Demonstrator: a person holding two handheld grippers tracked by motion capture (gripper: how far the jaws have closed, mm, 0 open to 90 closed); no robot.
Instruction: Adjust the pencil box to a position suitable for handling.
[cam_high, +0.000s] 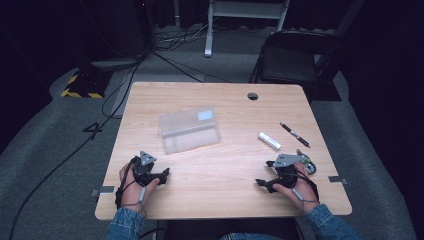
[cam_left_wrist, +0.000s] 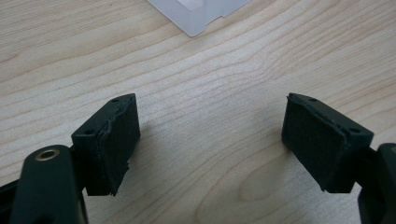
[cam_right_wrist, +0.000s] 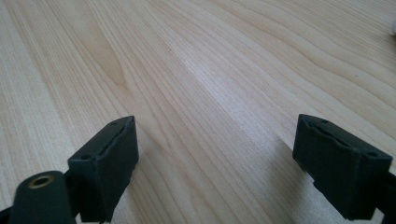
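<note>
A clear plastic box (cam_high: 189, 130) lies flat near the middle of the wooden table (cam_high: 225, 200); its corner (cam_left_wrist: 198, 14) shows at the top of the left gripper view. A white tube-like piece (cam_high: 269, 140) and a black pen (cam_high: 294, 134) lie to the right. My left gripper (cam_high: 163, 176) rests on the table near the front left, open, with bare wood between its pads (cam_left_wrist: 119, 140). My right gripper (cam_high: 263, 184) rests at the front right, open (cam_right_wrist: 215, 158), nothing between its jaws. A small green-and-grey object (cam_high: 308, 164) lies just behind the right hand.
A round cable hole (cam_high: 253, 96) sits at the table's far edge. Tape tabs (cam_high: 338, 179) mark the front corners. A black folding chair (cam_high: 295, 55) stands beyond the table, with cables on the grey floor (cam_high: 60, 150) to the left.
</note>
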